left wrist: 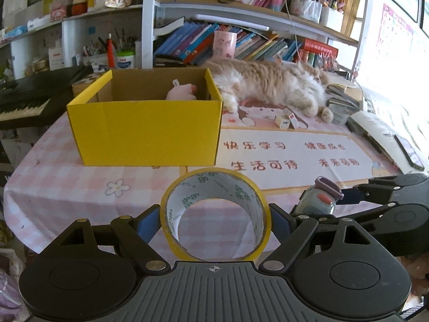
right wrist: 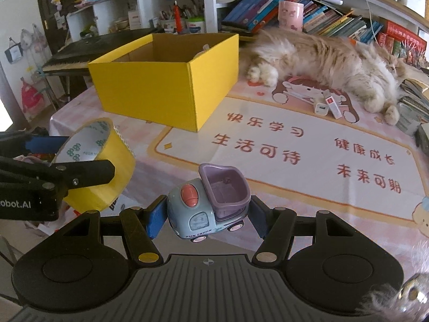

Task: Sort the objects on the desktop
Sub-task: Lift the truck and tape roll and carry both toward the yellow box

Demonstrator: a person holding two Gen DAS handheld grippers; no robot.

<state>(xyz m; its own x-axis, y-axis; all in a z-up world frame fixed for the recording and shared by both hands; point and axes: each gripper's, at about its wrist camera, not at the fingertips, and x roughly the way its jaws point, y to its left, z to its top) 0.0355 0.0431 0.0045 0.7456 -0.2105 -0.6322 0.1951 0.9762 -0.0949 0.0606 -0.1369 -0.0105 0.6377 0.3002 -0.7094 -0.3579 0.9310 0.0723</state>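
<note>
both cameras sit low behind their own fingers, tilted down across the table toward 12 o'clock. the left view has the yellow box [left wrist: 144, 131] near, at 11; the right sees it farther, at 11. both share the cat [left wrist: 273, 86] at 1.

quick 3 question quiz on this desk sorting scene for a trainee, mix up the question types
1. True or false: the left gripper holds the toy truck.
2. What already lies inside the yellow box? A) a pink soft toy B) a book C) nothing
3. Fill in: beside the box, a ___ lies stretched out on the table.

Key
1. False. Its fingers hold the yellow tape roll; the right gripper holds the truck.
2. A
3. cat
</note>
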